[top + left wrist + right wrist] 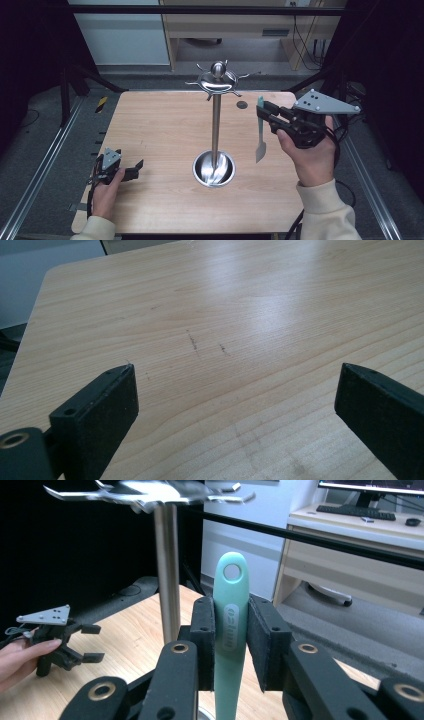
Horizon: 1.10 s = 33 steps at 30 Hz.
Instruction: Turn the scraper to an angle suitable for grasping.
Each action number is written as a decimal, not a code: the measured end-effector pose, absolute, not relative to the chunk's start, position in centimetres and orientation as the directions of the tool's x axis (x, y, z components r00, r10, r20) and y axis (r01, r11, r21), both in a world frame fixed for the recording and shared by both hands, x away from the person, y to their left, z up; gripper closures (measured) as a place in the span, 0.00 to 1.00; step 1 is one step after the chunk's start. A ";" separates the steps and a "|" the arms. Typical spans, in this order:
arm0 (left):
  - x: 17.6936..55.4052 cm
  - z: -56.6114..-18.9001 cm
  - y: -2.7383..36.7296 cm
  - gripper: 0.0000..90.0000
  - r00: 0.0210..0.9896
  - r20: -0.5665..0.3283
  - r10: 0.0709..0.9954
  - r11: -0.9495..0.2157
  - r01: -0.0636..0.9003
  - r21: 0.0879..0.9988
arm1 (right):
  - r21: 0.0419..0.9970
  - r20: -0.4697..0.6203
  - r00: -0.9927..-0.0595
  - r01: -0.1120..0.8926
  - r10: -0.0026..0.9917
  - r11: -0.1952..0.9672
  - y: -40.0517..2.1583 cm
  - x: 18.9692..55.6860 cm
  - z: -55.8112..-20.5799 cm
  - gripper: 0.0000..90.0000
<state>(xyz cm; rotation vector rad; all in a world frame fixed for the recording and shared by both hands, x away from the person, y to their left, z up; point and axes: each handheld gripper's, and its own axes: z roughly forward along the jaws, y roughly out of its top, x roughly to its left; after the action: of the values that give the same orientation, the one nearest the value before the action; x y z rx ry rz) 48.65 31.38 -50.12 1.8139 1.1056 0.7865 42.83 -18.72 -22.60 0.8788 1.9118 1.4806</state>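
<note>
A steel utensil stand (pixel 216 125) rises from a round dish base (pixel 214 169) at the middle of the wooden table (pixel 160 130), with a ring of hooks (pixel 218 80) at its top. To its right my right gripper (pixel 262 114) is shut on the mint-green handle of a utensil (pixel 260 145), whose silver blade hangs down above the table. In the right gripper view the handle (pixel 231 605) stands upright between the pads, its hanging hole on top, below the hooks (pixel 150 490). My left gripper (pixel 137 170) rests at the table's front left, open with nothing between its jaws (pixel 235 395).
A small dark hole (pixel 242 105) marks the table behind the right gripper. A black bar (pixel 300 535) crosses behind the table, and beyond it stands a desk with a keyboard (pixel 350 512). Metal rails run along the floor on both sides of the table.
</note>
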 end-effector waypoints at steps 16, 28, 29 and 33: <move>48.6 -50.1 31.5 0.04 0.408 0.073 0.910 -0.240 0.375 0.896 | 0.977 -0.084 -0.668 0.093 0.739 0.194 -16.9 41.6 -20.9 0.83; 48.6 -50.1 31.5 0.04 0.409 0.076 0.909 -0.243 0.374 0.895 | 0.973 -0.092 -0.686 0.092 0.722 0.211 -16.1 41.8 -20.5 0.83; 48.6 -50.1 31.5 0.04 0.408 0.075 0.910 -0.242 0.374 0.895 | 0.973 -0.092 -0.686 0.093 0.722 0.212 -16.1 41.8 -20.5 0.83; 48.6 -50.1 31.5 0.04 0.408 0.074 0.910 -0.240 0.374 0.896 | 0.973 -0.093 -0.688 0.092 0.720 0.214 -16.0 41.7 -20.4 0.83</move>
<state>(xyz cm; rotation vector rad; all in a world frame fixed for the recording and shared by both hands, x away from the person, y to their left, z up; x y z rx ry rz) 48.62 31.45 -50.11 1.8042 1.1108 0.7842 41.67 -16.01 -20.37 0.7489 1.9504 1.5059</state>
